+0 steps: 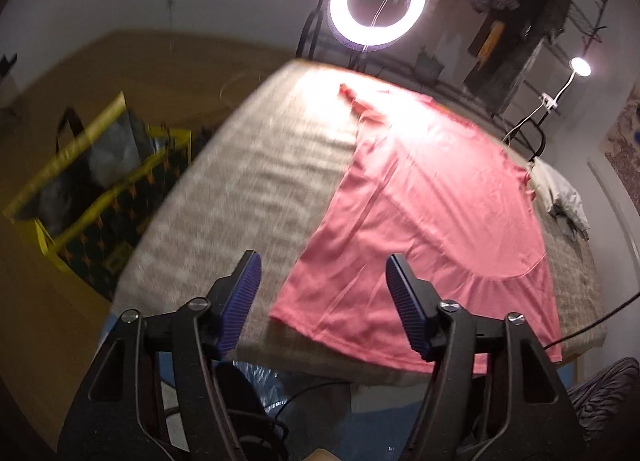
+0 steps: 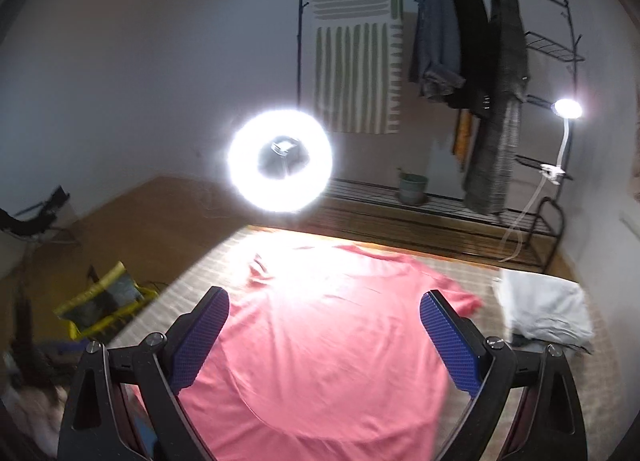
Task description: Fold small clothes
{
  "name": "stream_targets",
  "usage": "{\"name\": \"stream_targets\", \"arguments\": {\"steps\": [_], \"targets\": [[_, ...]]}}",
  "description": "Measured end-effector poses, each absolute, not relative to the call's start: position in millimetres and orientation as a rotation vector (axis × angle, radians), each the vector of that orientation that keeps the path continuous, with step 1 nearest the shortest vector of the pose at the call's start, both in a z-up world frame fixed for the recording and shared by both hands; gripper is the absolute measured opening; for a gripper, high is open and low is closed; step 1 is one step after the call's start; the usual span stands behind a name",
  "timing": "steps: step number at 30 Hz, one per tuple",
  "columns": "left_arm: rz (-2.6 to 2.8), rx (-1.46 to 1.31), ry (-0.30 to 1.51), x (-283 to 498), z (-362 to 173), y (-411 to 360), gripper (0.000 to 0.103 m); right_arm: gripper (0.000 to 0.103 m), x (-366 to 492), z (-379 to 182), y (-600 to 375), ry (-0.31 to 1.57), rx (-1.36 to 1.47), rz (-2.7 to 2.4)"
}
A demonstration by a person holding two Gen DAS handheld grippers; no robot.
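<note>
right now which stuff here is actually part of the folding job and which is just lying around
Part of the job:
- pink shirt, spread flat on the bed cover
- left gripper, open, empty
- right gripper, open, empty

Just lying about:
- ring light
- yellow bag on the floor
- white cloth pile
- clothes rack with hanging coats

Pink shirt (image 2: 320, 349) flat on bed (image 2: 192, 289)

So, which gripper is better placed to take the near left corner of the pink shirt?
Probably the left gripper. Its open jaws frame the near left hem corner of the pink shirt. The right gripper, also open, hangs over the shirt's middle, away from that corner.
</note>
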State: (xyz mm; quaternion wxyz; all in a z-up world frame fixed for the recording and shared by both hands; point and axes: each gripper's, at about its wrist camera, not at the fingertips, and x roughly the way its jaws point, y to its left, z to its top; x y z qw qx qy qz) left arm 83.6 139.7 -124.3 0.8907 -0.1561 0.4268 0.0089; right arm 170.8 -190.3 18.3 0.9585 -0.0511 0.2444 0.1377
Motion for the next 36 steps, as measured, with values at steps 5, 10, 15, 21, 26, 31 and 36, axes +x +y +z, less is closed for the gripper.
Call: {"name": "stream_targets", "arguments": {"steps": [5,10,15,21,26,31,36], "targets": [[0.005,-0.355,1.003,98.5,-160.0,145.8,0.061,0.092,216.0,24.0,-156.0,0.547,-0.125,0.378],[0.033,-0.343,1.076,113.7,-183.8,149.6,0.061,0.079,259.3,30.4,-126.8,0.725,-0.037,0.545],[0.034,-0.348,1.137,124.5,-201.8,151.2,0.061,0.077,273.7,63.4,-107.4,0.891,0.107,0.731],[0.033,-0.349,1.187,133.4,-217.5,150.5,0.061,0.078,277.3,110.6,-84.1,0.926,0.167,0.862],[0.020,-0.333,1.194,137.3,-224.1,147.9,0.044,0.078,303.2,116.3,-48.4,0.799,-0.024,0.781],[-0.026,-0.437,1.198,145.2,-226.9,155.2,0.004,0.077,376.3,61.2,-33.4,0.804,-0.047,0.681],[-0.072,-0.534,1.188,148.4,-223.4,157.8,0.000,0.071,455.8,-24.6,-19.1,0.915,-0.072,0.597]]}}
